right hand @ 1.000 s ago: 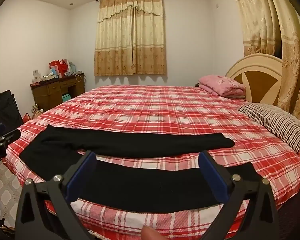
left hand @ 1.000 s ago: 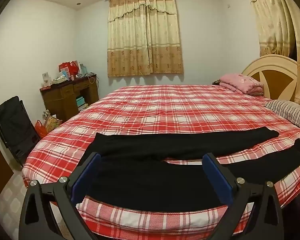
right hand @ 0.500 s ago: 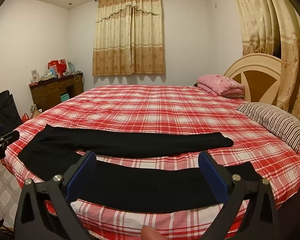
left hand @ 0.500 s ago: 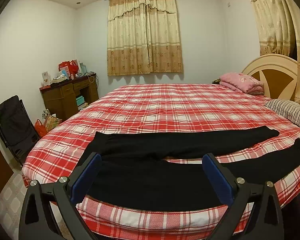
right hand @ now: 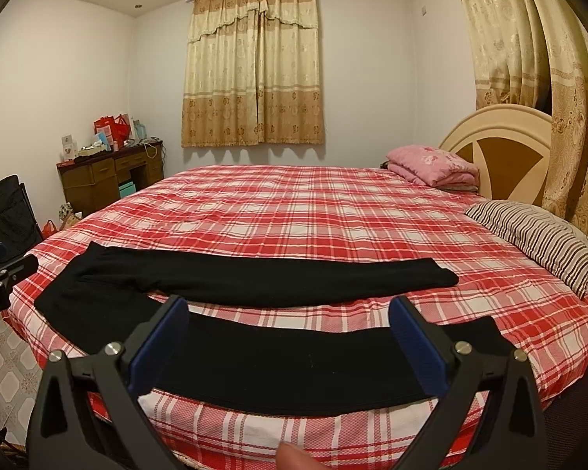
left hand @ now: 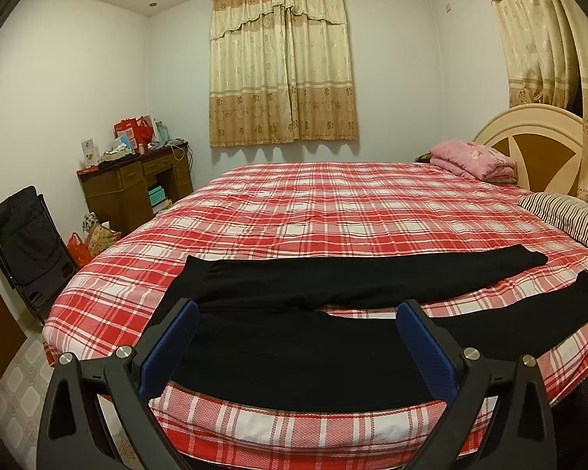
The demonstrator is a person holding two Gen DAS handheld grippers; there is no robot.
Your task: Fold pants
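Note:
Black pants (left hand: pixel 294 352) lie flat near the front edge of the red plaid bed (left hand: pixel 333 203), waist at the left, two legs spread apart running right. In the right wrist view the pants (right hand: pixel 278 364) show the same way, the far leg ending mid-bed. My left gripper (left hand: pixel 295 337) is open and empty, held above the waist end. My right gripper (right hand: pixel 290 333) is open and empty, held above the near leg. Neither touches the cloth.
A striped pillow (right hand: pixel 540 243) and a folded pink blanket (right hand: pixel 431 164) lie at the bed's right by the headboard (right hand: pixel 497 149). A wooden desk (left hand: pixel 133 188) and a black folding chair (left hand: pixel 27 235) stand left of the bed on the tiled floor.
Both grippers stay open and nearly still. The views shift only slightly; the pants have not moved.

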